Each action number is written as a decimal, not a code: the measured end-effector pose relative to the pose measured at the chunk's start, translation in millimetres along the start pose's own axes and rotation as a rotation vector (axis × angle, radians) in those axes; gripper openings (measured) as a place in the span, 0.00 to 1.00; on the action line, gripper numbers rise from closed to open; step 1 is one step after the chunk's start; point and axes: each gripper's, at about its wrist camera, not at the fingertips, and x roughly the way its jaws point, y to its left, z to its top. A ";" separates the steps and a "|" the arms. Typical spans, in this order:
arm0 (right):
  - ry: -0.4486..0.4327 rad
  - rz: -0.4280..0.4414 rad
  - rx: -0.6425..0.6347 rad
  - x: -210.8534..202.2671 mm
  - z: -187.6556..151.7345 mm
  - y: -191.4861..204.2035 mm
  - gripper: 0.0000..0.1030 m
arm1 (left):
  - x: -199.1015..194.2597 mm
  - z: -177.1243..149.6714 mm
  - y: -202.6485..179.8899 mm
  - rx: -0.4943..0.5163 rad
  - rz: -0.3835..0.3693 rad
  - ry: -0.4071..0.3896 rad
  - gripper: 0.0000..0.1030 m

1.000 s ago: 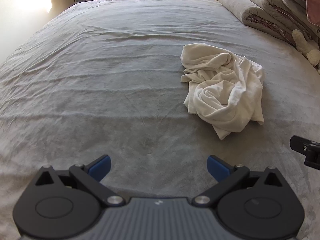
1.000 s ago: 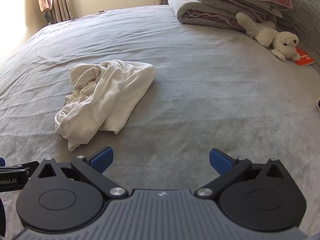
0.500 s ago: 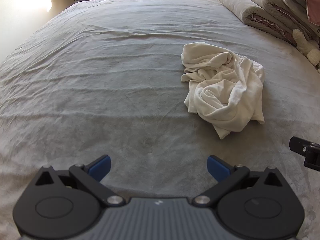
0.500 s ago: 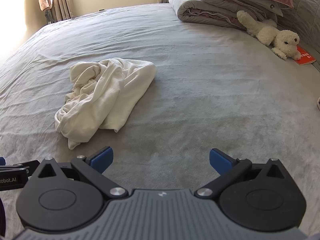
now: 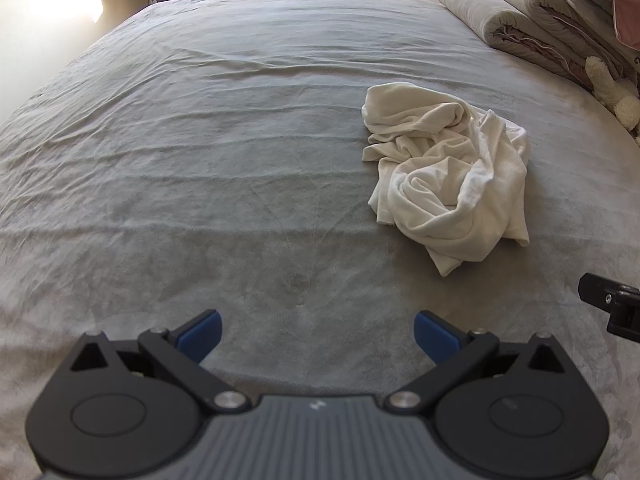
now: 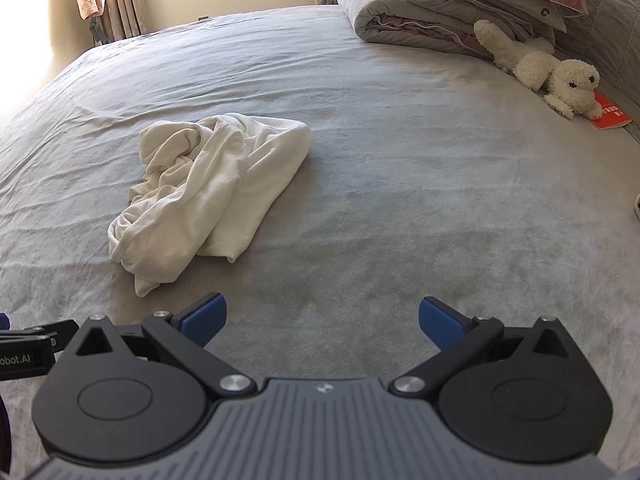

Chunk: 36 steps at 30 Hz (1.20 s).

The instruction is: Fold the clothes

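A crumpled white garment (image 5: 448, 176) lies in a heap on the grey bed (image 5: 200, 160). In the left wrist view it is ahead and to the right; in the right wrist view the garment (image 6: 208, 188) is ahead and to the left. My left gripper (image 5: 318, 334) is open and empty, above the bed, short of the garment. My right gripper (image 6: 322, 320) is open and empty, also short of it. A part of the right gripper shows at the right edge of the left wrist view (image 5: 612, 304).
Folded grey and pink quilts (image 6: 440, 4) are stacked at the far right of the bed. A white plush dog (image 6: 548, 68) and a red booklet (image 6: 610, 114) lie beside them. Curtains (image 6: 120, 0) hang at the far wall.
Both views have shifted very slightly; the garment has not moved and both grippers stay open.
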 end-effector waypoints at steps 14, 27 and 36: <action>0.004 0.003 -0.004 0.2 0.3 -0.2 1.00 | 1.3 -0.3 -0.5 0.005 0.001 0.009 0.99; 0.043 0.013 -0.026 12.2 0.5 6.7 1.00 | 14.6 -2.2 -0.3 0.032 0.033 0.040 0.99; 0.124 -0.029 -0.037 39.3 -5.2 1.6 1.00 | 33.2 -6.2 5.0 0.037 0.037 0.070 1.00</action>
